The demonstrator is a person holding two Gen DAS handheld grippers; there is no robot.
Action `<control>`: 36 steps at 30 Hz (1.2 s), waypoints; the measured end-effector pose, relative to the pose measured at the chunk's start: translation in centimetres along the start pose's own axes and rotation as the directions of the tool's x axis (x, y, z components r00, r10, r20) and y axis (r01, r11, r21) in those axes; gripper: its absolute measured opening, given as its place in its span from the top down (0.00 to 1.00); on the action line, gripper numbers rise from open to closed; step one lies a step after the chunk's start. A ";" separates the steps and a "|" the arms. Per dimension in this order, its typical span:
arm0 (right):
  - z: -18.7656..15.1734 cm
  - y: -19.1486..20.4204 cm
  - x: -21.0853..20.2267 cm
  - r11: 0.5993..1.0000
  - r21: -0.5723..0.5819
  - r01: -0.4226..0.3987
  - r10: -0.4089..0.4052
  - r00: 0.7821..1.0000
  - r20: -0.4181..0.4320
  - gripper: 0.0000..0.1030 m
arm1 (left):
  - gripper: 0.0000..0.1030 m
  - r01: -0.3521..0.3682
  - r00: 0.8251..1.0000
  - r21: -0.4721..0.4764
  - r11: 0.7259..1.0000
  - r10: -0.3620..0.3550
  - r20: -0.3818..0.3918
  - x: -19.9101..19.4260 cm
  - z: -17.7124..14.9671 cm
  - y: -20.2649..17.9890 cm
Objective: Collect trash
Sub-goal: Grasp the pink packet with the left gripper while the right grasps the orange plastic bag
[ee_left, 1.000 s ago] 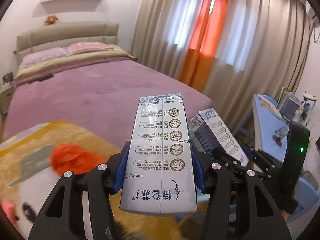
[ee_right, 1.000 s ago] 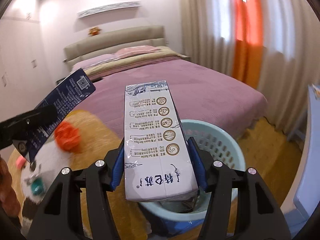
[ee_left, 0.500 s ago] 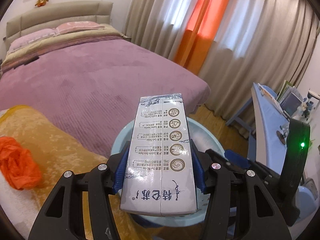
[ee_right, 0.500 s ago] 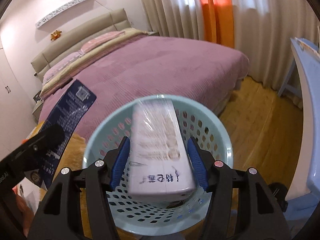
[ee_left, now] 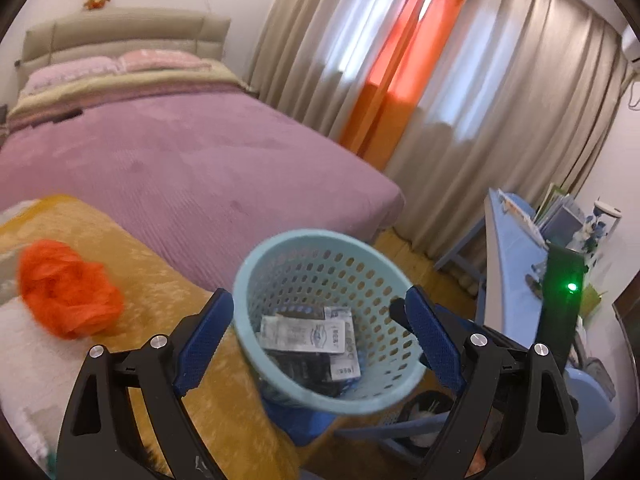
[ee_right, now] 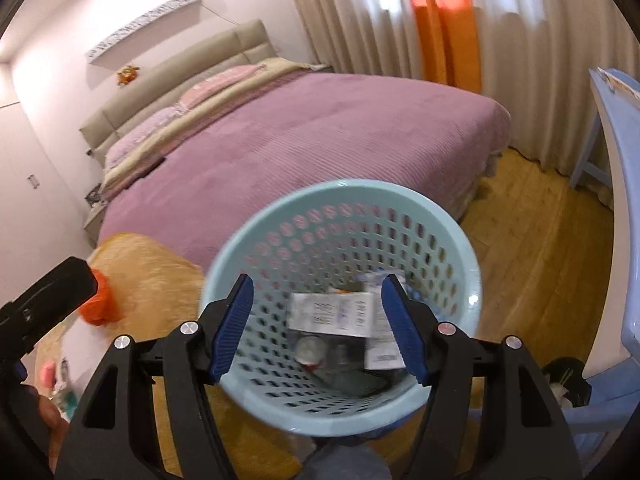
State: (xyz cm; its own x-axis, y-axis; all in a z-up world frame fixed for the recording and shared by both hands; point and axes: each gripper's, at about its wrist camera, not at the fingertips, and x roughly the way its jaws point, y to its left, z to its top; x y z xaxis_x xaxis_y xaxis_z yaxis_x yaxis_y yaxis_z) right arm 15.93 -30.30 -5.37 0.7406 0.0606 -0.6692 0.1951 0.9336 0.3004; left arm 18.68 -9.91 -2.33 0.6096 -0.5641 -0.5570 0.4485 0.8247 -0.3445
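A light blue perforated basket (ee_left: 280, 248) stands beside the bed; it also shows in the right wrist view (ee_right: 472, 280). White cartons (ee_left: 304, 334) lie inside it, also seen from the right wrist (ee_right: 332, 314). My left gripper (ee_left: 320, 332) is open and empty, just above the basket. My right gripper (ee_right: 320, 320) is open and empty over the basket mouth. A crumpled orange bag (ee_left: 64, 288) lies on the yellow blanket to the left; part of it shows in the right wrist view (ee_right: 98, 308).
A purple bed (ee_left: 168, 160) fills the back. A yellow blanket (ee_left: 160, 280) lies left of the basket. A blue desk (ee_left: 516, 264) with books stands at right, curtains (ee_left: 480, 92) behind. A blue stool (ee_right: 592, 412) sits at lower right on the wooden floor (ee_right: 540, 248).
Both grippers moved over the basket and opened. The two cartons they held have dropped into the basket. The view tilted down toward it.
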 end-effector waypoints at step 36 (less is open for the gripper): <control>-3.9 25.7 9.0 0.879 -0.423 -0.221 0.205 0.975 -0.083 0.13 | 0.17 -0.577 0.797 -0.394 0.716 0.598 -0.081 -19.9 -11.5 28.7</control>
State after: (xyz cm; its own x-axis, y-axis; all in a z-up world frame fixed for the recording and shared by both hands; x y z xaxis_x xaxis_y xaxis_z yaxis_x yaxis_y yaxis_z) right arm 25.10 -4.42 -6.30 0.7092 0.2800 -0.6470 -0.2642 0.9564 0.1243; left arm 11.89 25.44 -9.78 0.7010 0.0468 -0.7116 -0.2882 0.9314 -0.2226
